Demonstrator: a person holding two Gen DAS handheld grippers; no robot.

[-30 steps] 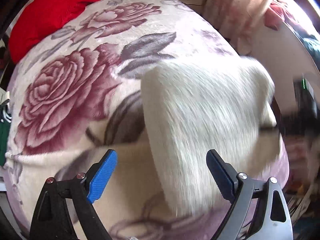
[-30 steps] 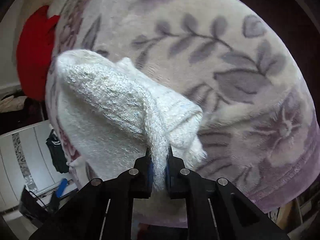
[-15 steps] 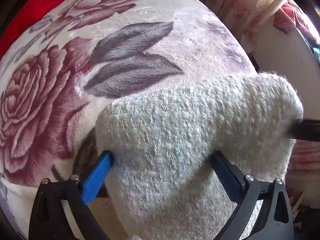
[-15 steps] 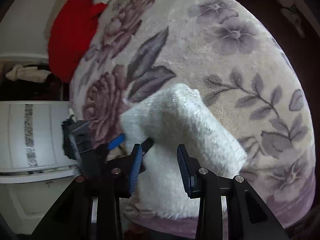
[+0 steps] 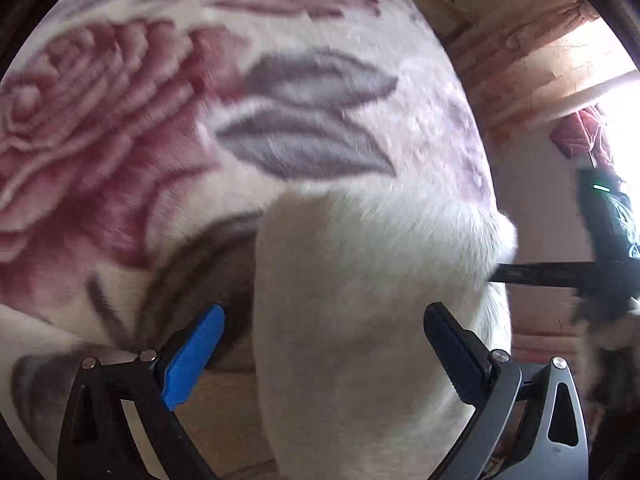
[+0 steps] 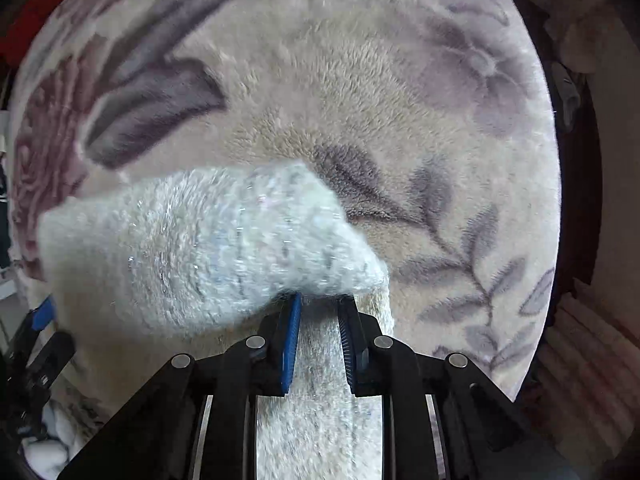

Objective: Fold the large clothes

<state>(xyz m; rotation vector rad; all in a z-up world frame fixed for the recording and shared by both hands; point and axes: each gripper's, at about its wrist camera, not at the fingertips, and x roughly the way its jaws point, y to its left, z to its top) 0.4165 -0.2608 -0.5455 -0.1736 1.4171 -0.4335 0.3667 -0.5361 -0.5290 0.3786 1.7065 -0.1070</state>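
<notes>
Folded sweater (image 6: 208, 248) on blanket (image 6: 360, 80), right tongs (image 6: 318, 320) at its near edge

2 close wrist views, shared white garment (image 5: 360, 320) (image 6: 180, 248)

The left-wrist view is smeared by motion: the rose-print blanket (image 5: 120, 128) shows only soft streaks, and the white knit garment (image 5: 360, 300) reads as a featureless pale mass whose weave cannot be made out. It runs off the bottom edge, so its lower end is cut off. The right gripper (image 5: 560, 276) enters from the right edge as a dark bar (its tips are buried in the fuzz). In the right-wrist view the garment (image 6: 192, 248) covers the blanket's (image 6: 400, 100) near edge, and the left gripper (image 6: 40, 320) is mostly hidden behind it.
</notes>
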